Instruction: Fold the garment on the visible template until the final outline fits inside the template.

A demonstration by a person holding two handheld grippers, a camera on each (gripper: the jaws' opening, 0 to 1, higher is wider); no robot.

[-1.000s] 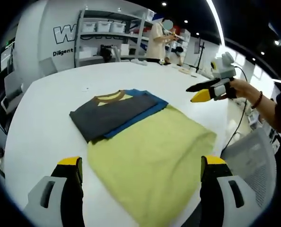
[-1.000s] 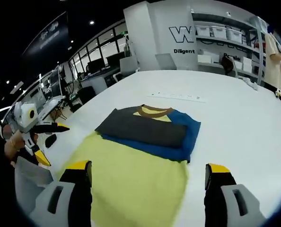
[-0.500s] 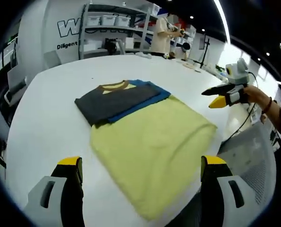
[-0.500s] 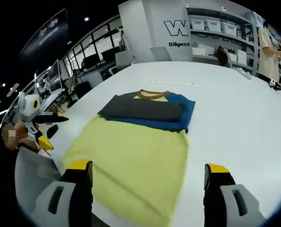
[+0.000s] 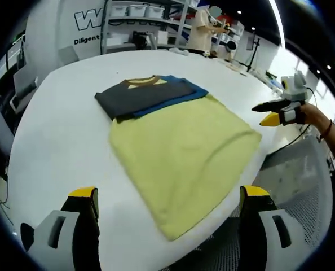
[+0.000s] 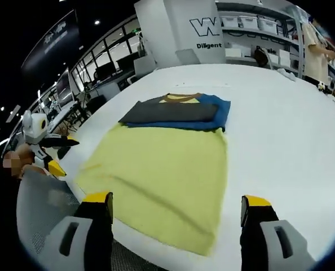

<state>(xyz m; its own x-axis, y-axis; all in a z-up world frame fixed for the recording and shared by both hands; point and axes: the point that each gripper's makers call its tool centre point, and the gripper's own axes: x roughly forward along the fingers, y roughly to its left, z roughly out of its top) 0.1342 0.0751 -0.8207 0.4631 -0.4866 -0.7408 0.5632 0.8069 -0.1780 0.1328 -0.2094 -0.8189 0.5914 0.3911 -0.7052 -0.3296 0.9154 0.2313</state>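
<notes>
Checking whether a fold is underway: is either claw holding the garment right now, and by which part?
Nothing is held. The left claw and right claw are open, above the garment, which lies flat on the table.

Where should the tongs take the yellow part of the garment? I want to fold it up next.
Probably at the two near corners of the yellow part of the garment, one per tongs, coming from the table edge nearest the person. That hem lies flat and free at the edge, while the far end is covered by the folded grey and blue layers.
</notes>
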